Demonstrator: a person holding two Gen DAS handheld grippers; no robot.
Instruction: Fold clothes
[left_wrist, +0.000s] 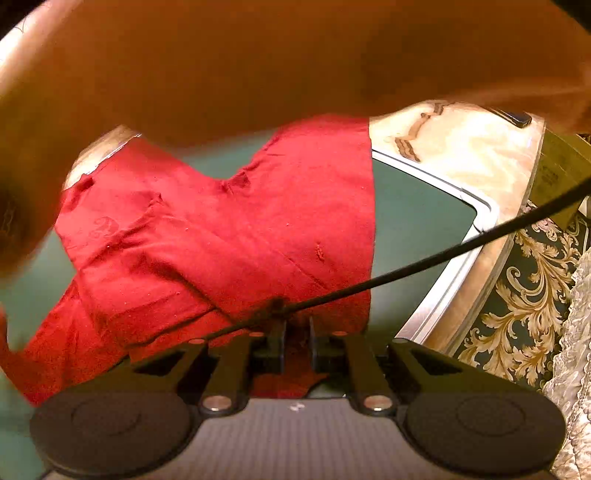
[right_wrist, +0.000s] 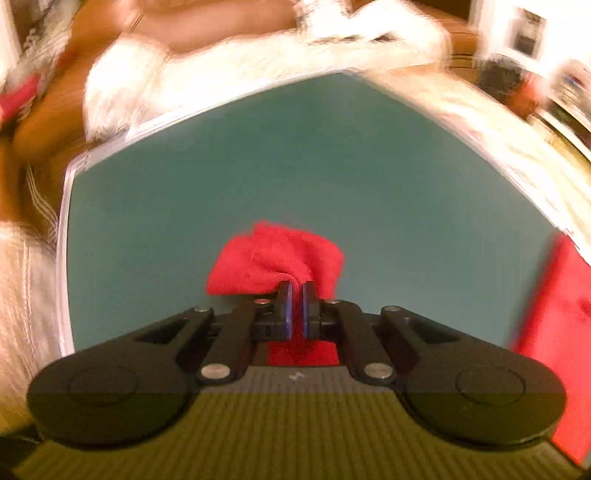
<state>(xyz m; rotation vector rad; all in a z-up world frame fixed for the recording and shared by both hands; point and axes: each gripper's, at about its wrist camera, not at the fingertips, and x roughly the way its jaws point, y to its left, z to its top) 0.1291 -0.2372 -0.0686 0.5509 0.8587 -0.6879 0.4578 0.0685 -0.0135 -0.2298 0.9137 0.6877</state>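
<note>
**Both grippers pinch the red garment over the green mat**

The red garment (left_wrist: 229, 229) is a soft, thin, light piece of cloth. It lies mostly flat on the green mat (left_wrist: 417, 206), with a few creases and small puckers across it. Judging by how it bunches and drapes, it will sag wherever it is not held, and it will likely follow a pull readily rather than resist. Such cloth is best taken at an edge or a corner, where a narrow pinch catches a small gather of fabric and the rest can trail behind without dragging into a heap.

The left gripper (left_wrist: 297, 325) sits at the near edge of the garment. Its jaws are nearly together, with red cloth showing between and below them, so it appears to grip that hem. A thin black cable (left_wrist: 443, 254) crosses in front of it. The body of the garment spreads away from this gripper, toward the far side of the mat, where a blurred orange-brown shape fills the top of the view.

The right gripper (right_wrist: 295, 295) is closed to a narrow gap on a bunched corner of the garment (right_wrist: 275, 256), which puffs up just beyond the fingertips and hangs free above the mat. More red cloth (right_wrist: 554, 325) shows at the right edge of that view, well apart from the pinched corner. The surroundings there are smeared by motion.
</note>
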